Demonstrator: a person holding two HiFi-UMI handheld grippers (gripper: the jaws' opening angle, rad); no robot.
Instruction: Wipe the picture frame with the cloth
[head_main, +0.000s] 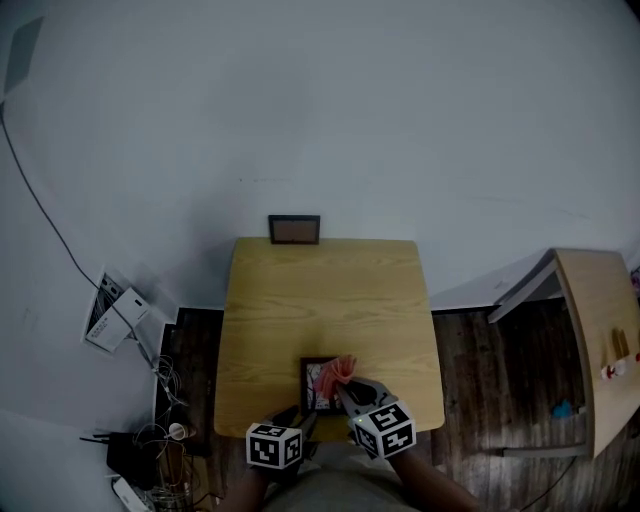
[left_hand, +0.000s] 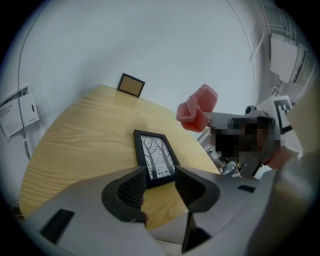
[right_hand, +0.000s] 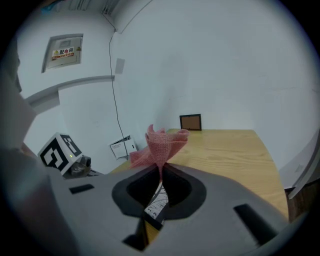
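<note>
One picture frame (left_hand: 155, 156) before spread left hand-held gripper (left_hand: 160, 179); right hand-held gripper (right_hand: 161, 174) pinches cloth (right_hand: 162, 142).

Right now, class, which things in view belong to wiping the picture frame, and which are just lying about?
Belong to the job: picture frame, flat on the wooden table; pink cloth, pinched in the right tongs; left tongs, open near the frame.
Just lying about: small brown frame against the wall; papers and cables left of the table; side table at the right.
</note>
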